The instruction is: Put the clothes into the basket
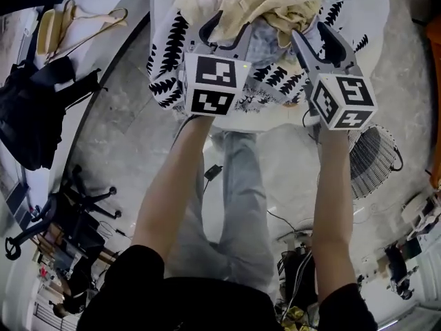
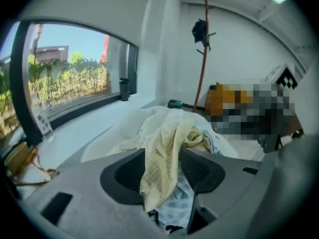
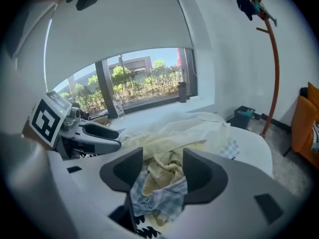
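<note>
**A:** Where are the clothes?

**B:** The clothes [image 1: 275, 2] are heaped on the round white table [image 1: 368, 26], and none are in a basket yet. A yellow cloth [image 2: 162, 158] lies on top, a checked cloth [image 3: 162, 198] sits under it, and a leaf-print cloth [image 1: 165, 67] hangs at the near edge.

**A:** And your grippers?

**B:** Both sit nose-down in the heap, side by side. My left gripper [image 1: 234, 19] has its jaws apart, with the yellow cloth draped down between them. My right gripper [image 1: 311, 33] is spread too, round a bunch of yellow and checked cloth. Neither is pinching anything.

**A:** So which step is this?

**B:** The pick-up, I think. Next I need to close on a good fold, lift it clear of the heap and carry it off. I can't make out the basket in any view, so I'll have to find it first.
</note>
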`<action>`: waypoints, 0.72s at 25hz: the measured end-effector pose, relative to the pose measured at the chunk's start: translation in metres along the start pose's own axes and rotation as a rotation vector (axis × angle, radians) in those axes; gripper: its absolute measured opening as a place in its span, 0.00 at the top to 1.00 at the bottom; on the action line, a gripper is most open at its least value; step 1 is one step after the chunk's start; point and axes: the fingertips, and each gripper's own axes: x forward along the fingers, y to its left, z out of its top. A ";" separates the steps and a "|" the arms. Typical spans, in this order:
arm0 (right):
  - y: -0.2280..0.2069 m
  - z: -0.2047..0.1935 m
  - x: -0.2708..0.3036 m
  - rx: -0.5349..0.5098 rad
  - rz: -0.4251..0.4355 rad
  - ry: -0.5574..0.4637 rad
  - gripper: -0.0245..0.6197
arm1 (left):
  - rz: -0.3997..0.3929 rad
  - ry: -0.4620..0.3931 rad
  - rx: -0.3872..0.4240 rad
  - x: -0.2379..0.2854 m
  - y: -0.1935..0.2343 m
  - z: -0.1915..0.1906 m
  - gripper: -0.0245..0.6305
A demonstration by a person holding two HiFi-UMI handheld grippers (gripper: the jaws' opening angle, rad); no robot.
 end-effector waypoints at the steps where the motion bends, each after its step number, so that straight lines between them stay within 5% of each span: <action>1: -0.005 -0.002 0.007 -0.002 -0.008 0.016 0.62 | 0.006 0.032 0.048 0.007 0.002 -0.003 0.65; 9: -0.040 -0.007 0.071 -0.038 -0.050 0.118 0.54 | 0.042 0.205 0.116 0.042 0.042 -0.026 0.57; 15: -0.040 -0.032 0.113 -0.053 0.012 0.229 0.54 | -0.003 0.233 -0.031 0.063 0.051 -0.058 0.57; 18: -0.025 -0.045 0.125 -0.095 0.080 0.330 0.71 | -0.008 0.239 -0.059 0.069 0.057 -0.063 0.57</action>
